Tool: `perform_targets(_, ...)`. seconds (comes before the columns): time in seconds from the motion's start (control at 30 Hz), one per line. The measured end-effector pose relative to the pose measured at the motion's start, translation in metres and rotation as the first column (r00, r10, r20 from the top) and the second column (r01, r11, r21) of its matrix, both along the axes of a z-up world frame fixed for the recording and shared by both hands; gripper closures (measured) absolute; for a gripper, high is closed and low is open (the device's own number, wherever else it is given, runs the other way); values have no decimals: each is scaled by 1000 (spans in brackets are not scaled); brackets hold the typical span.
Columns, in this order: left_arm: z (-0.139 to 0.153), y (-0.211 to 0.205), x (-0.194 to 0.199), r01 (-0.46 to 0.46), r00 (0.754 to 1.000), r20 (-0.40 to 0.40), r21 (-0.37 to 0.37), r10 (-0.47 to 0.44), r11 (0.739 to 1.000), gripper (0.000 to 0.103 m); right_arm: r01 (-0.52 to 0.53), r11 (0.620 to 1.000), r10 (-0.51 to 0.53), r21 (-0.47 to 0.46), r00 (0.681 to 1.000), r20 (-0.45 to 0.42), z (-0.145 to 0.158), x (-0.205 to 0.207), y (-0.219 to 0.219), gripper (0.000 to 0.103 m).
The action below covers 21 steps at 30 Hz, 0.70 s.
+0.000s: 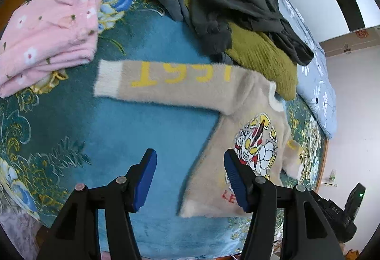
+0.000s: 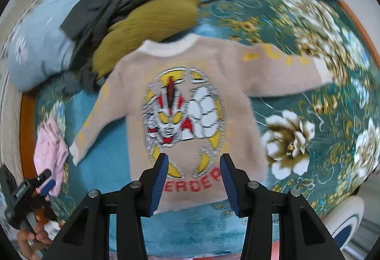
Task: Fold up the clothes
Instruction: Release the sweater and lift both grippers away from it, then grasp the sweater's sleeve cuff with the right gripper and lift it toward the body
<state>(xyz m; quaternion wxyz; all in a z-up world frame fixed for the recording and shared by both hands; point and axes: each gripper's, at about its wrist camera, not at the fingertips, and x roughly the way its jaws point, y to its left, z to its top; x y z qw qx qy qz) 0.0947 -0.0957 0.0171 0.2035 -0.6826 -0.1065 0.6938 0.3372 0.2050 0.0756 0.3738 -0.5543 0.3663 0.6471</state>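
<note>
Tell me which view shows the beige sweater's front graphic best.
Right wrist view: the beige sweater lies spread flat and faces the camera, its whole graphic visible though slightly motion-blurred. The left wrist view sees it from the side: one sleeve sharp, the graphic foreshortened and partly hidden behind a finger of the left hand-held gripper.

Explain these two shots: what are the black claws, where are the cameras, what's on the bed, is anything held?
The claws are hand-held two-finger grippers, one per hand, each carrying a fisheye camera looking along its fingers. One picture is from the left gripper, the other from the right gripper. Both are open and hold nothing. On the floral blanket a beige sweater lies spread flat. Beside it sit a pink folded garment and a pile with a mustard sweater and grey clothes.
</note>
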Motion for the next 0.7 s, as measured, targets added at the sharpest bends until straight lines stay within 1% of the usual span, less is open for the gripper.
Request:
perform_targets(0.13,2,24,19,8,1000,0,-43,-8,999,43,137,990,-140,-44,988,-62,-6,47,47,53)
perform_targets(0.2,8,37,30,-2,1000,-18,-81,1,997,43,204,977,-209,-69,974,-90,-9,70,70,53)
perform_targets(0.23,12,40,35,-27,999,-24,-97,24,995,43,239,968,-247,-82,964,-102,-12,83,85,52)
perform_targets(0.33,20,49,47,-102,995,-35,-136,98,985,43,339,933,-353,-122,928,-122,-26,125,142,51)
perform_targets(0.4,24,57,57,-165,986,-29,-158,162,974,43,394,907,-413,-150,902,-129,-38,149,174,50)
perform_targets(0.53,30,73,77,-254,967,-15,-200,256,946,43,501,835,-534,-225,837,-121,-76,192,234,49)
perform_targets(0.63,33,86,82,-260,964,-10,-239,266,936,43,565,777,-611,-277,782,-121,-104,209,265,49)
perform_targets(0.67,34,90,83,-256,965,-13,-255,261,932,43,580,762,-629,-286,768,-118,-112,212,274,49)
perform_targets(0.7,34,94,83,-252,966,-18,-274,257,928,43,591,754,-639,-288,761,-112,-118,214,281,49)
